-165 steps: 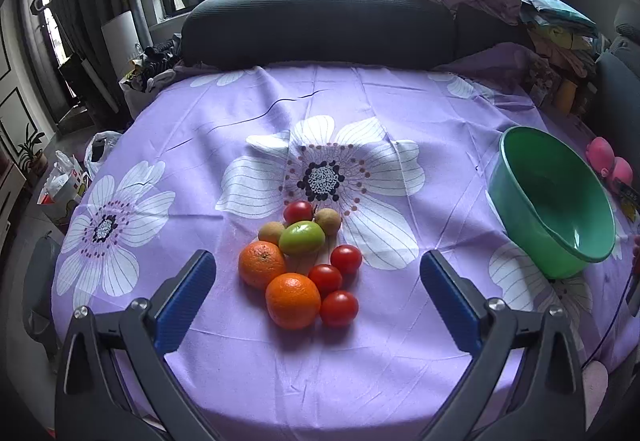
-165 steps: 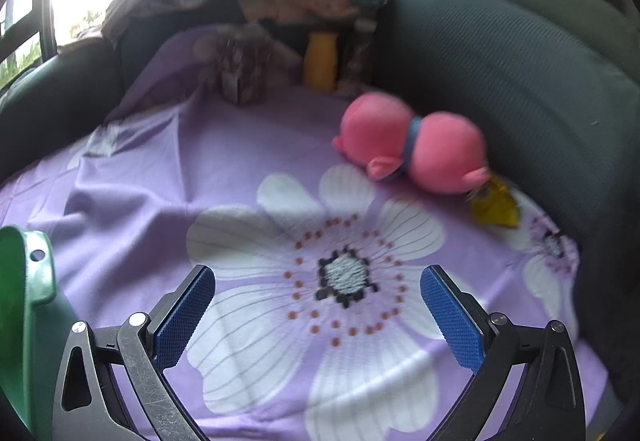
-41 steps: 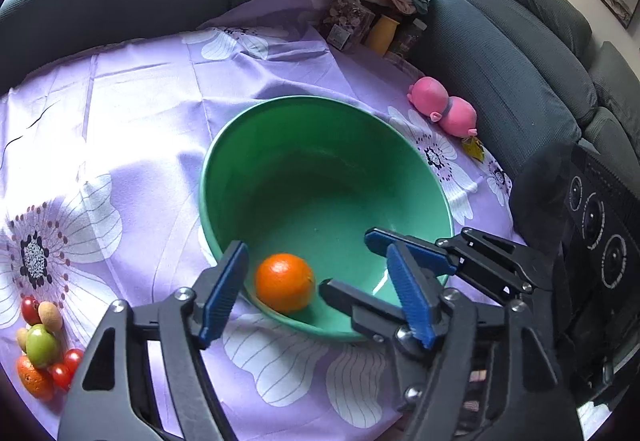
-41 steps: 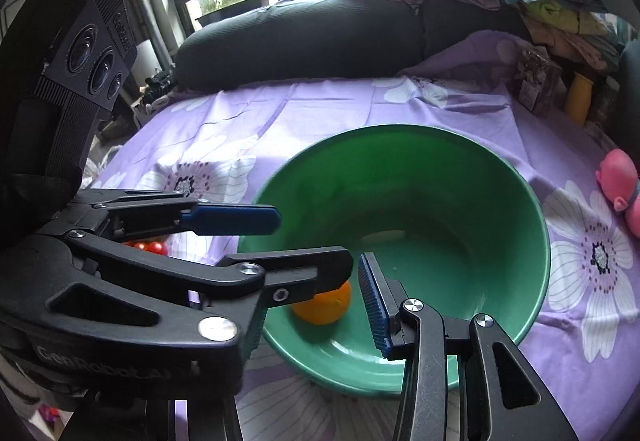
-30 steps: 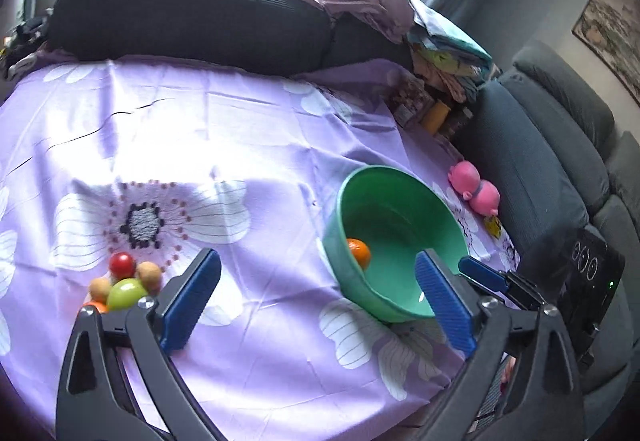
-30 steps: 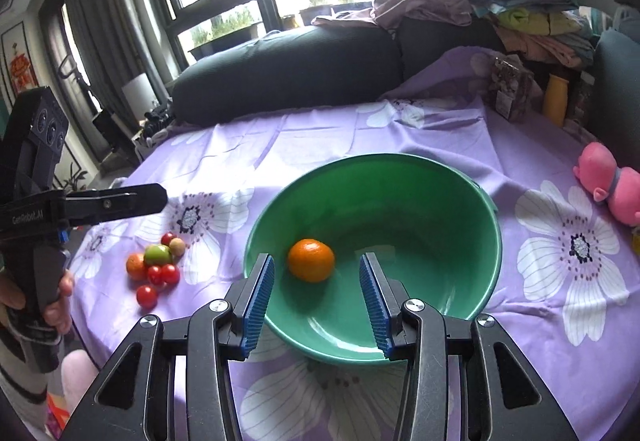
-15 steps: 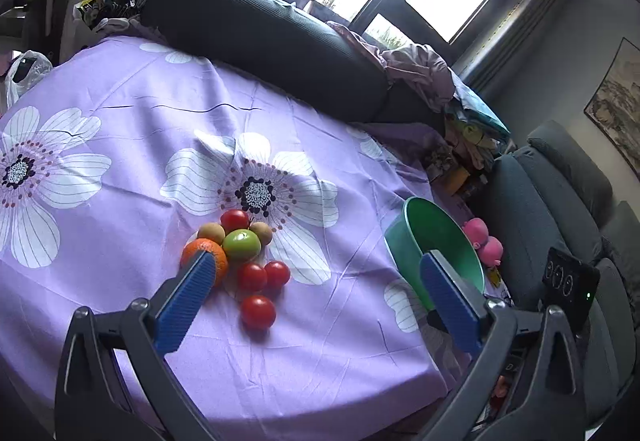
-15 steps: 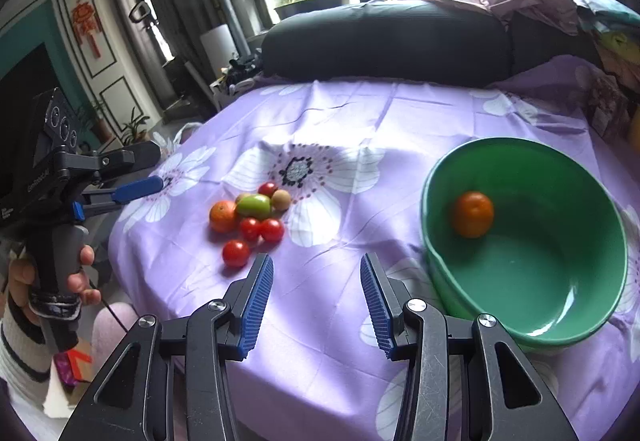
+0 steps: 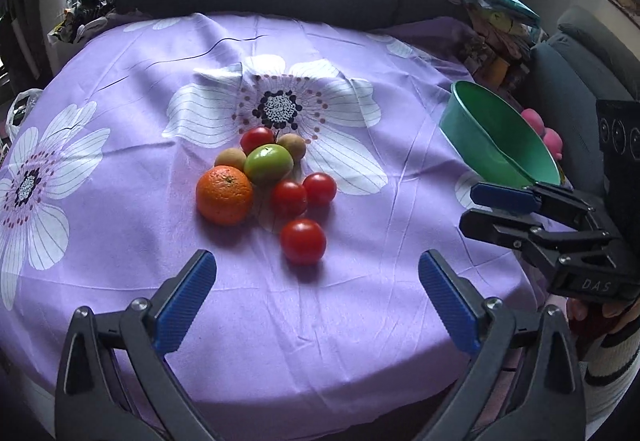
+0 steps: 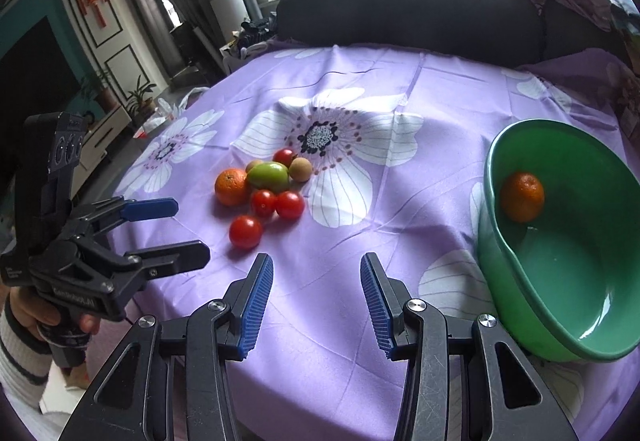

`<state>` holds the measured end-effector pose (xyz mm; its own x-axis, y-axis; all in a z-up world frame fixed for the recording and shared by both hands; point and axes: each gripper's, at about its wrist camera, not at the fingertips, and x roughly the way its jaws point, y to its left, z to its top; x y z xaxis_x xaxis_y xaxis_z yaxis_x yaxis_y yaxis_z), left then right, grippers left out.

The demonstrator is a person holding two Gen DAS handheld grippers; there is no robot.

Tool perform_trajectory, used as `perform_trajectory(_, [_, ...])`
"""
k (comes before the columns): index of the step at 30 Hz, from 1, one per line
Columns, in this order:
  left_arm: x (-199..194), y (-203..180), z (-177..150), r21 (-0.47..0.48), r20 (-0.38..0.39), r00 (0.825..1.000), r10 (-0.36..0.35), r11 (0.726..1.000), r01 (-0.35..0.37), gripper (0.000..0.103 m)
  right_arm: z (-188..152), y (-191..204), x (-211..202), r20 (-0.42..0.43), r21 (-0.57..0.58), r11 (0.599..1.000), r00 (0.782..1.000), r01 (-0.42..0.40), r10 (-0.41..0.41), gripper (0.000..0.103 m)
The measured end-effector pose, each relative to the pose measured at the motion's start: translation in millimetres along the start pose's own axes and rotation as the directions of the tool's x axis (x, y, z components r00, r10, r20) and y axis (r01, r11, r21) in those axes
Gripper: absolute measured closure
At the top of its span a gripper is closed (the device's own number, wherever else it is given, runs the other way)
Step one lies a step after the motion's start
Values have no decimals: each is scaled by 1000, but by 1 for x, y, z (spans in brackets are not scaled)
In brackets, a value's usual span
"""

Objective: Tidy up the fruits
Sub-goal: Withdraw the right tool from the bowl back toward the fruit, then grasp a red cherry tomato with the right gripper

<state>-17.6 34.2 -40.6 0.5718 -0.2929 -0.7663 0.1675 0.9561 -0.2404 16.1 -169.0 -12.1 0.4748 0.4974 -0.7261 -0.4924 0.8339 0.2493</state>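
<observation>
Fruit lies clustered near the middle of the desk (image 9: 120, 273), on the purple flowered cloth: an orange (image 9: 224, 195), a green fruit (image 9: 268, 163), two small brown ones and four tomatoes, all touching or just beside one another. The nearest tomato (image 9: 303, 241) sits slightly apart from the heap, on the side toward my near edge, and it lies almost straight ahead of my left gripper (image 9: 316, 305), whose fingers (image 9: 186, 303) stand wide with nothing between them. My right gripper (image 10: 316, 307) holds its fingers narrow and bare; from it the heap lies ahead and off to the left, while the green bowl (image 10: 490, 241) sits close on its right near the desk's right edge, with one orange (image 10: 522, 197) already resting against its inner wall. I judge the left the better placed for the coming pick, since that lone tomato is nearer to it and clear of its neighbours. Being round, it offers no long axis to line up with, so any approach angle should do, provided I close gently.
</observation>
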Motion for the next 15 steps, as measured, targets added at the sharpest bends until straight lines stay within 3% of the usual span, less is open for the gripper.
perform_trajectory(4, [7, 0, 1, 10, -30, 1000, -4, 1000, 4, 7, 6, -2, 10, -15, 16, 1000, 1000, -21, 21, 57])
perform_trajectory(9, [16, 1, 3, 11, -54, 998, -23, 1000, 24, 21, 15, -2, 27, -48, 17, 999, 998, -50, 51, 57])
perform_trajectory(15, [29, 7, 4, -20, -93, 996, 5, 1000, -7, 30, 25, 1, 51, -87, 6, 997, 993, -77, 78, 57])
